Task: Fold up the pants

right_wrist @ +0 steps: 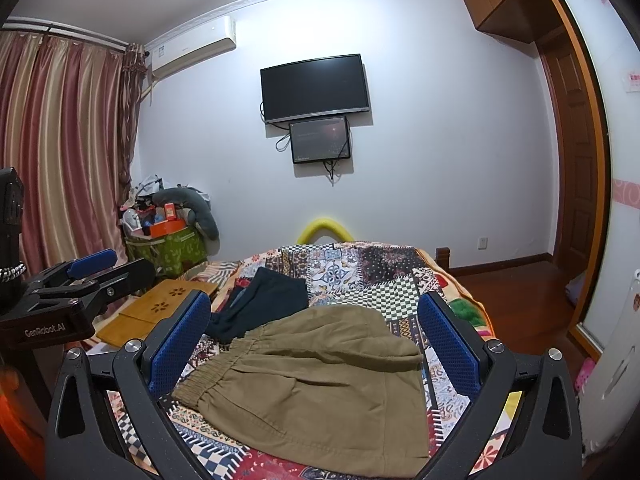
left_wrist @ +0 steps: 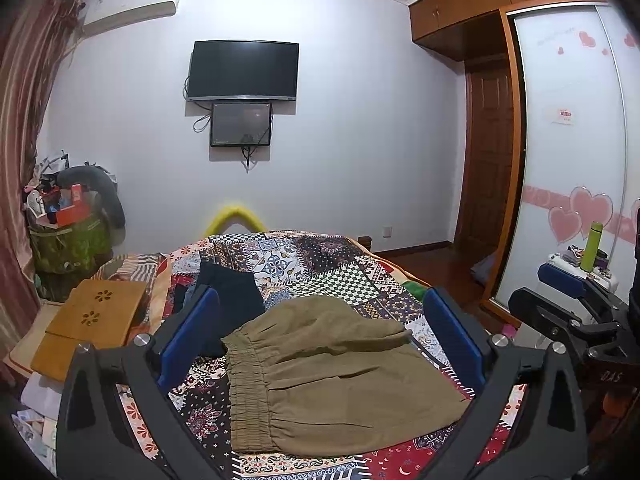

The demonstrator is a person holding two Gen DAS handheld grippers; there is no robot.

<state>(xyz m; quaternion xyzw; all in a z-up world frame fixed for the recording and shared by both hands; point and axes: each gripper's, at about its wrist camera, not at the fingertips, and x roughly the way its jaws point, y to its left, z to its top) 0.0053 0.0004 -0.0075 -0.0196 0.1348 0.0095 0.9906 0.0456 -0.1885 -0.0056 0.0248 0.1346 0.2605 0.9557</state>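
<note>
Olive-brown pants [left_wrist: 332, 376] lie folded into a compact shape on the patchwork bedspread [left_wrist: 320, 264], elastic waistband to the left. They also show in the right wrist view [right_wrist: 320, 388]. My left gripper [left_wrist: 320, 328] hovers above them, open and empty, blue pads wide apart. My right gripper [right_wrist: 316, 336] is also open and empty above the pants. In the left wrist view the right gripper [left_wrist: 568, 292] shows at the right edge; in the right wrist view the left gripper [right_wrist: 84, 276] shows at the left edge.
A dark navy garment [left_wrist: 228, 300] lies on the bed beyond the pants, also in the right wrist view [right_wrist: 264, 300]. A wooden lap tray [left_wrist: 92, 328] sits at the bed's left. A cluttered green bin [left_wrist: 68, 240], wardrobe [left_wrist: 572, 140] and green bottle [left_wrist: 592, 246] stand around.
</note>
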